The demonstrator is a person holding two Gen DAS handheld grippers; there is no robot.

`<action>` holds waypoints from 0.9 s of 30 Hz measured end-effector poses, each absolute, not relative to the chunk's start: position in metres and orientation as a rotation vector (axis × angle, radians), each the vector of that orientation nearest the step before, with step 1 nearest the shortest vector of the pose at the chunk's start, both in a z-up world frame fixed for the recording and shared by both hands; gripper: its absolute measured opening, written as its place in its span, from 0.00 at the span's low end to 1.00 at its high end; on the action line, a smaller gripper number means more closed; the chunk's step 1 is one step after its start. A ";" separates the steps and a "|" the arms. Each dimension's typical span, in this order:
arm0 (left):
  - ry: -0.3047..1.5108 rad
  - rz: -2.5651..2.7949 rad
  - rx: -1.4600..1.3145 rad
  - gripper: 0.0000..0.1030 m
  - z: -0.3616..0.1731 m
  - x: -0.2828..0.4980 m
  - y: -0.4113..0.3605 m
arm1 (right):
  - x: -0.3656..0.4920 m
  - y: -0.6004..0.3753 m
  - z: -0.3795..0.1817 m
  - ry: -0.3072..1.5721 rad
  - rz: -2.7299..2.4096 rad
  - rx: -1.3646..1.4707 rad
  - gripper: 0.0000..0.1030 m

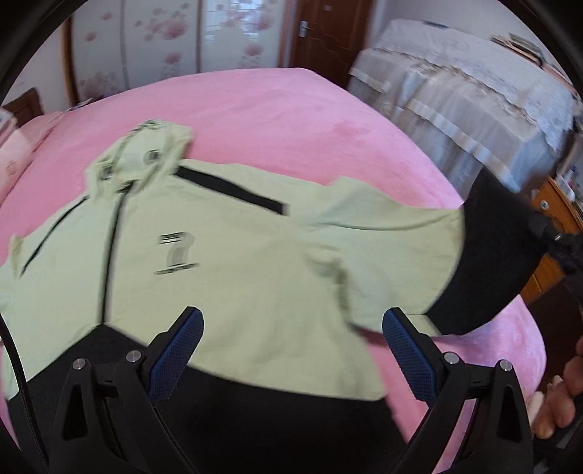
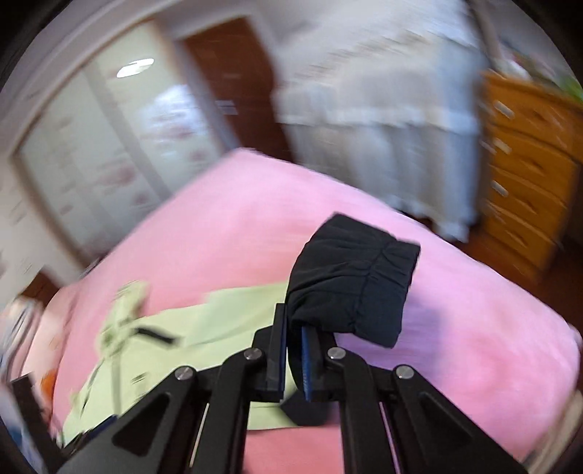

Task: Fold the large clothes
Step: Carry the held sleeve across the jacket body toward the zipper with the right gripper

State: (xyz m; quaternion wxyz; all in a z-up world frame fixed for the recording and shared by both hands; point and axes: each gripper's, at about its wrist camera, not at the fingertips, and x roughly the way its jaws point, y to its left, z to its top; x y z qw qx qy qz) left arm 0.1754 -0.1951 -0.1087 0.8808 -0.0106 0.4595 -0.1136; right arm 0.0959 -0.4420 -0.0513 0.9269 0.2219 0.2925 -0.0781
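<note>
A light green hooded jacket [image 1: 226,262] with black trim and a black hem lies front up on the pink bed [image 1: 284,120], hood towards the far side. My left gripper [image 1: 291,339] is open just above the jacket's lower front, holding nothing. My right gripper [image 2: 293,328] is shut on the black cuff [image 2: 353,284] of the jacket's right sleeve and holds it lifted above the bed. In the left wrist view that cuff [image 1: 495,255] hangs raised at the right, with the green sleeve [image 1: 382,233] stretched towards it. The jacket also shows in the right wrist view [image 2: 175,350], blurred.
A second bed under a white lace cover [image 1: 473,109] stands beyond the right side of the pink bed. A wooden chest of drawers [image 2: 524,182] is at the far right. A brown door [image 1: 328,32] and a floral wardrobe [image 1: 164,43] are behind.
</note>
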 end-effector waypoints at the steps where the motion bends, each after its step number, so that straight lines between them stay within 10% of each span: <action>1: 0.955 -0.212 -0.031 0.95 -0.107 0.174 -0.180 | 0.101 -0.418 -0.044 0.598 -0.094 0.424 0.06; 13: 1.004 -0.027 -0.209 0.95 -0.140 0.178 -0.031 | 0.158 -0.213 -0.144 0.926 0.230 0.090 0.21; 18: 1.033 -0.081 -0.252 0.95 -0.157 0.183 -0.028 | 0.144 -0.213 -0.164 0.989 0.289 0.154 0.47; 27: 1.032 -0.200 -0.184 0.95 -0.159 0.187 -0.068 | 0.105 -0.237 -0.139 0.928 0.200 0.091 0.50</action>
